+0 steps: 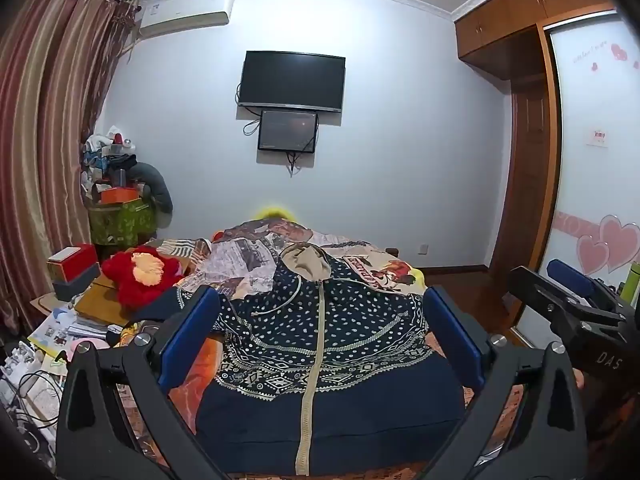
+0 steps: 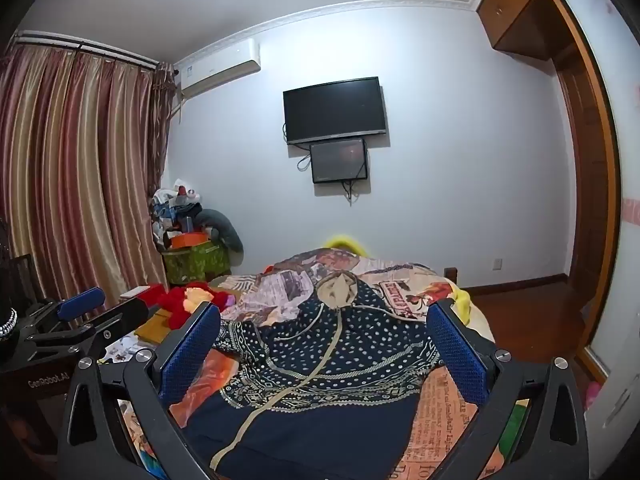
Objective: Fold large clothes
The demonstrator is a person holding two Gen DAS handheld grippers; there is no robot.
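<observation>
A navy hooded jacket point(image 1: 320, 344) with white dots, patterned bands and a beige zip lies spread front-up on the bed, its beige-lined hood point(image 1: 306, 260) at the far end. In the right wrist view the same jacket point(image 2: 320, 364) runs slightly slanted. My left gripper point(image 1: 320, 336) hovers above the jacket's hem end, open wide, nothing between its blue pads. My right gripper point(image 2: 322, 344) hangs open the same way above the jacket. Each gripper shows in the other's view: the right gripper point(image 1: 576, 300) at the right edge, the left gripper point(image 2: 80, 316) at the left.
The bed's newspaper-print cover point(image 1: 248, 260) lies under the jacket. A red plush toy point(image 1: 140, 276), boxes, papers and cables crowd the left side. Striped curtains point(image 1: 48, 140) hang at left, a wardrobe point(image 1: 532, 120) stands at right, a TV point(image 1: 292, 82) is on the far wall.
</observation>
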